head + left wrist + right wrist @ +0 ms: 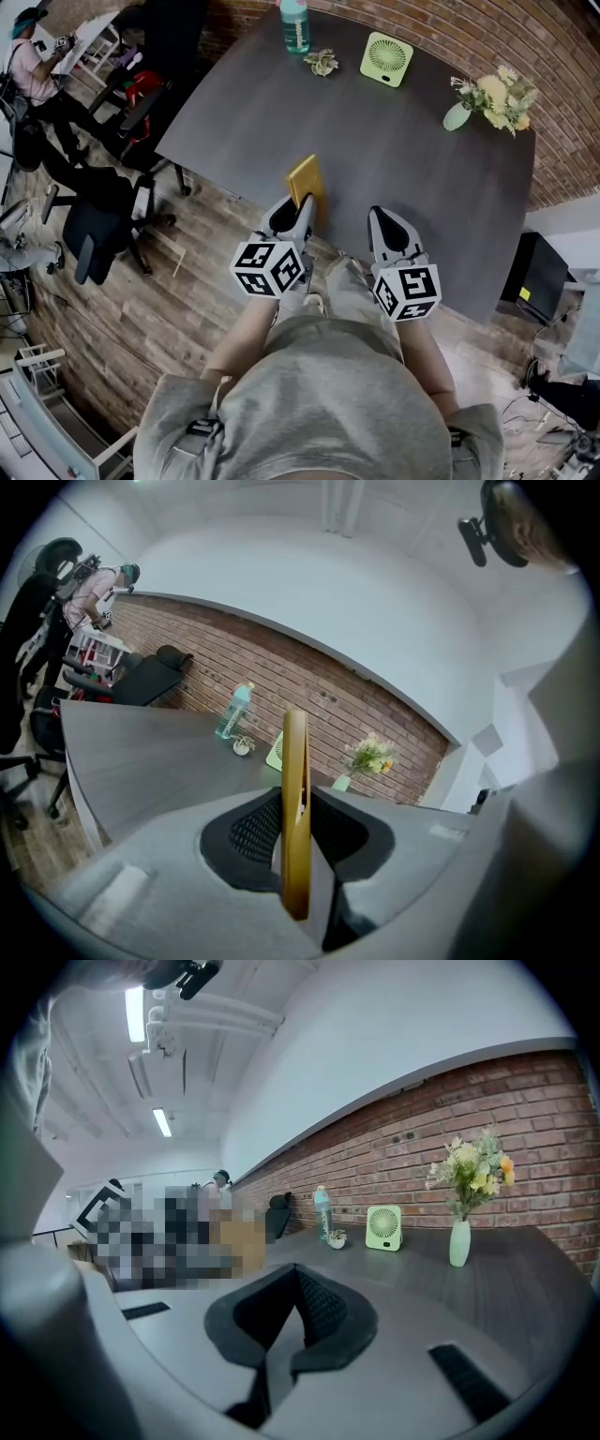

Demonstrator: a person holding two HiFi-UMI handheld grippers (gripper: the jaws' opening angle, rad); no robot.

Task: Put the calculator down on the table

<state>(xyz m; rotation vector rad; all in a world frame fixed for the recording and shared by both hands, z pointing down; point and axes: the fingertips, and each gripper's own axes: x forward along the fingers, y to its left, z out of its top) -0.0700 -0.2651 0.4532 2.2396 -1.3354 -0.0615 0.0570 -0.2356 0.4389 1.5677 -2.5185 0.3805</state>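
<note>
Your right gripper has its jaws together on nothing. Your left gripper is clamped on the yellow calculator, which stands on edge. Its long axis runs away from you, above the near edge of the table, with the green fan far beyond.

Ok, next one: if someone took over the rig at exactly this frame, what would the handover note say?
Left gripper: shut on the yellow calculator, which it holds on edge.
Right gripper: shut, nothing in it, beside the left one at the near edge of the table.
Calculator: in the air over the table's near edge, not laid down.
Far side of the table: bottle, green fan and vase of flowers, well away from the near edge.
Done: calculator brought to the table.
Left: lower it onto the bare surface ahead, lay it flat, open the left jaws and back off.
</note>
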